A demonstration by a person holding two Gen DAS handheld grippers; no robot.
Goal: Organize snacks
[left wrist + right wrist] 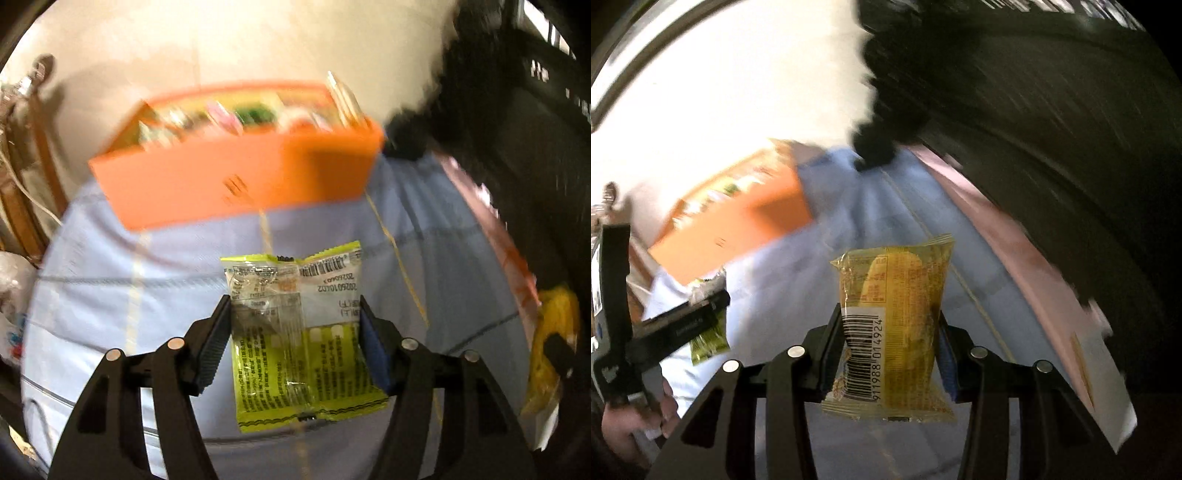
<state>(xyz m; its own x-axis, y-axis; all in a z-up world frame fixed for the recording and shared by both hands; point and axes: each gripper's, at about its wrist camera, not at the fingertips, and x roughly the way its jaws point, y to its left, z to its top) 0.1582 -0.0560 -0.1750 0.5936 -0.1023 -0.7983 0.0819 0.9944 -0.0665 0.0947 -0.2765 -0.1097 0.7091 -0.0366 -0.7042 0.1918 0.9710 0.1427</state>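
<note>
Snacks in hand: we hold 2 packets, 1 in each claw, both up off the blue cloth.
Landmark: we take the orange box as our marker; it sits on the cloth by the pale wall.
Left claw: the left gripper is clamped on the green packet, 1 pad on each side.
Green packet place: it hangs in front of the orange box, on our near side, not touching it.
Right claw: the right gripper is clamped on the yellow packet, which stands up between the pads.
Yellow packet place: it hangs to the right of the orange box and well apart from it.
Box inside: other snacks stand in the orange box, but they are too blurry for us to name.
Step now: we think this is the carry step, with both packets picked up and on their way to the orange box.
Next move: each claw must go over the top rim of the orange box, find a free gap, go down a bit, then let go.
Watch out: the packets are thin and floppy, so we should keep the squeeze until they are inside.
Also: 2 claws near 1 box could bump, so we think 1 should go first.
</note>
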